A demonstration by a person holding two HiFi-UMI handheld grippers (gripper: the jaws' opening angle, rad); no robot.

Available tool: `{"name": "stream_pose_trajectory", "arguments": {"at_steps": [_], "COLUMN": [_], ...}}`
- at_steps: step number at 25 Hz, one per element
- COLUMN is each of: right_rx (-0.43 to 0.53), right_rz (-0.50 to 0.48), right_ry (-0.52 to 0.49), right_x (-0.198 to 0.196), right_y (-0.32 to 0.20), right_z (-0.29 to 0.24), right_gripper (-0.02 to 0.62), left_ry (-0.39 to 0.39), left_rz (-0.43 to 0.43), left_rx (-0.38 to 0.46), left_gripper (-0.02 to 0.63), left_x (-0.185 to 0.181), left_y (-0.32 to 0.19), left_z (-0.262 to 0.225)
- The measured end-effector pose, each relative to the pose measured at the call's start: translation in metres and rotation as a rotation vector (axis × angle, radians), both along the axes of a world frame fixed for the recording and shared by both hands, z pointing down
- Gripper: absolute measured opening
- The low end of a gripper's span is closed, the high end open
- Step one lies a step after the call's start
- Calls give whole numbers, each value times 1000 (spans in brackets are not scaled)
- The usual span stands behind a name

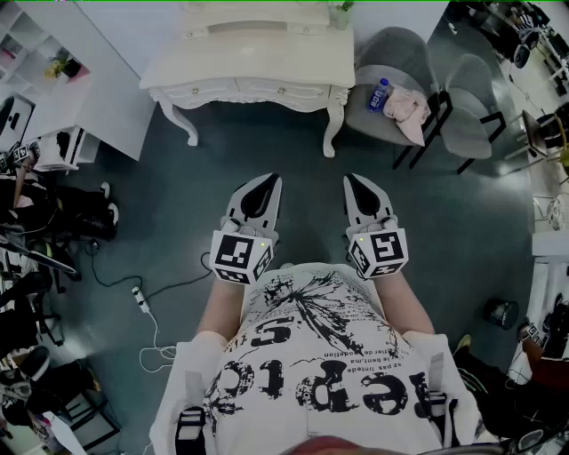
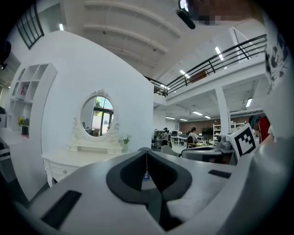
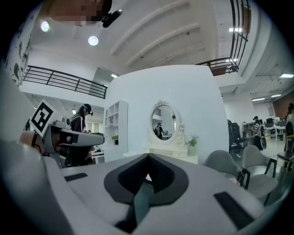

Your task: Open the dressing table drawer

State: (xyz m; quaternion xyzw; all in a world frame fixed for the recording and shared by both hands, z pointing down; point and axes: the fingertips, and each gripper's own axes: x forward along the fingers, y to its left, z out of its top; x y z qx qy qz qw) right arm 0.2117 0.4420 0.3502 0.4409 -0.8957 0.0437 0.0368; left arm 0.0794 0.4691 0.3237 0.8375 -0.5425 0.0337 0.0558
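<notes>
Drawer (image 1: 277, 89) of ornate white dressing table (image 1: 249, 55) sits flush, closed.

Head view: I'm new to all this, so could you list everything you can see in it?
dressing table: one, white, top centre
plant: one, green, on the table's right end
chairs: two, grey, right of the table
bottle: one, blue, on the left chair's seat
cloth: one, pink, beside the bottle
shelf unit: one, white, upper left
power strip: one, white, on the floor, left
left gripper: one, white and black, shut, empty
right gripper: one, same colours, shut, empty
shirt: one, white with black print, bottom
</notes>
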Motion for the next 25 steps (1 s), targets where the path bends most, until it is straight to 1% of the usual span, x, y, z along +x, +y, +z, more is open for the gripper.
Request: {"name": "stream_pose_trajectory", "arguments": {"at_steps": [5,12,16,20,25], "right_rx": [2,-5,-30,-46,-110], "right_rz": [1,-2,43,62,110], "right_ry": [-3,-5,-67,-59,-78], "right_x": [-3,-13,-19,-40,-61], "right_y": [2,2,-3,-6,-12], "right_z": [0,4,3,10,28], "right_gripper": [17,18,17,17,18], "left_ry": [-35,-36,-45,-47,-63], "left_rz": [-12,-16,-12,-9,5], "left_rx": [-5,-14,-24,-41,-52], "left_gripper": [20,20,20,20,20], "left_x": [-8,-19,-31,-54,-75], "left_y": [1,2,0,-2,-7], "left_z": [5,11,13,19,28]}}
